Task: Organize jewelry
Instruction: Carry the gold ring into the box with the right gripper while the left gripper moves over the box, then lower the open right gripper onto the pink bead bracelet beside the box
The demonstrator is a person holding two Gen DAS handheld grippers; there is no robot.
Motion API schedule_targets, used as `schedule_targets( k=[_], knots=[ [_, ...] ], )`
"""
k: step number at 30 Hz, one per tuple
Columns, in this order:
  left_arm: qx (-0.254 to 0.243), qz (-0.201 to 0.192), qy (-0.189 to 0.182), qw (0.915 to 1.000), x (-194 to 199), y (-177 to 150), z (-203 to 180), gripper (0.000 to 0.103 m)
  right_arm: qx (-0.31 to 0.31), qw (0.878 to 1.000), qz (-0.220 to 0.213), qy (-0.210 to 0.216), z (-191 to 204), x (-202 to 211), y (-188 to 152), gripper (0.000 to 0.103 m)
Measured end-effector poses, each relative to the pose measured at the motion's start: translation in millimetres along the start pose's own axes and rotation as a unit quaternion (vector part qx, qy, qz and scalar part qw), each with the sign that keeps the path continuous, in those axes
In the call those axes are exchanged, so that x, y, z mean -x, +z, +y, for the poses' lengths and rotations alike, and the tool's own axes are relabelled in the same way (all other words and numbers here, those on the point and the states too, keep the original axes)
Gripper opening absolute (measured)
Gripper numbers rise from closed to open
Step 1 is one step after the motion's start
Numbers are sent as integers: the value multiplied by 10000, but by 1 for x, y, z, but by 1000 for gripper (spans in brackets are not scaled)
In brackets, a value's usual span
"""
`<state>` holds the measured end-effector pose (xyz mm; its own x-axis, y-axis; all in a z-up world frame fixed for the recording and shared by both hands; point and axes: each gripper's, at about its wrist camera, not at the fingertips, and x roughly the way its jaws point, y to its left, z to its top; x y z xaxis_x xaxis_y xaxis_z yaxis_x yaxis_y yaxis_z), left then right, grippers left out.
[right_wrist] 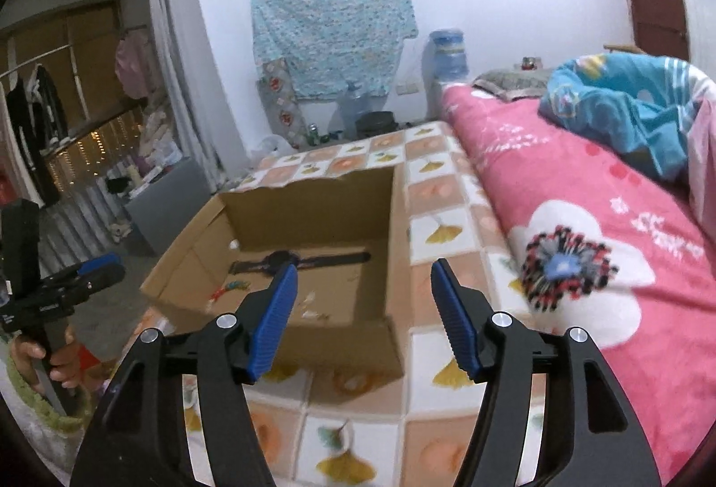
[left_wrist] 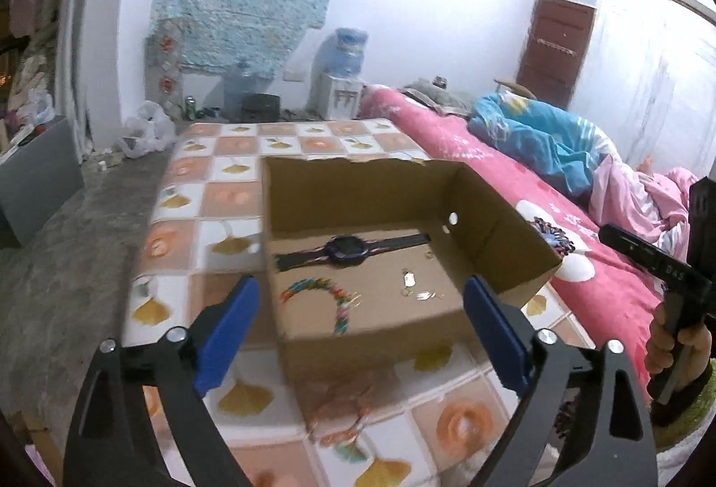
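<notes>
An open cardboard box [left_wrist: 380, 187] [right_wrist: 313, 200] sits on a tiled, leaf-patterned surface [left_wrist: 215, 191] [right_wrist: 443, 191]. Inside lie a dark watch [left_wrist: 351, 249] [right_wrist: 286, 258], a multicoloured beaded bracelet [left_wrist: 329, 294] [right_wrist: 232, 286] and small gold pieces [left_wrist: 414, 285] [right_wrist: 313, 308]. My left gripper [left_wrist: 360, 308] stands wide open in front of the box's near wall, nothing between its blue pads [left_wrist: 228, 326]. My right gripper [right_wrist: 362, 299] is open too and holds nothing, near the box's right front corner. Another tangled piece of jewelry [left_wrist: 349, 424] lies on the tiles in front of the box.
A bed with a pink flowered cover [left_wrist: 514, 191] [right_wrist: 581, 218] runs along the right, with a blue blanket [left_wrist: 537, 129] [right_wrist: 626, 106] on it. A grey cabinet [left_wrist: 31, 182] [right_wrist: 165, 205] and concrete floor [left_wrist: 67, 263] lie left. A water dispenser [left_wrist: 340, 75] stands at the far wall.
</notes>
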<state>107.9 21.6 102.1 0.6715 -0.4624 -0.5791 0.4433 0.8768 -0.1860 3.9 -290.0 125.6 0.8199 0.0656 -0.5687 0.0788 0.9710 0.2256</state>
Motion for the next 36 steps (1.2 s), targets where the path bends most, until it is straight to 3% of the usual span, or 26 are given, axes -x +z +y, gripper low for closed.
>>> schedule_targets(
  k=[8,14,21,27,30,36],
  knots=[
    [327,347,273,9985,16,-55,27,95,-226,9886,1076,1033,51,-50,-43,60],
    [456,827,616,9936,-5,-89,38,95,66,9698,2000,1393,107,-112,-71,45],
    [405,985,983,9894,-11,-104,50,95,826,9645,2267,1078,157,-161,-85,41],
    [303,986,1182,9876,-7,-112,57,95,1474,9600,2261,743,175,-172,-97,17],
    [177,966,1170,9883,-8,-113,53,95,1337,9609,2300,774,160,-167,-97,10],
    [-113,960,947,9908,-19,-107,34,97,829,9703,2233,412,102,-143,-94,10]
  ],
)
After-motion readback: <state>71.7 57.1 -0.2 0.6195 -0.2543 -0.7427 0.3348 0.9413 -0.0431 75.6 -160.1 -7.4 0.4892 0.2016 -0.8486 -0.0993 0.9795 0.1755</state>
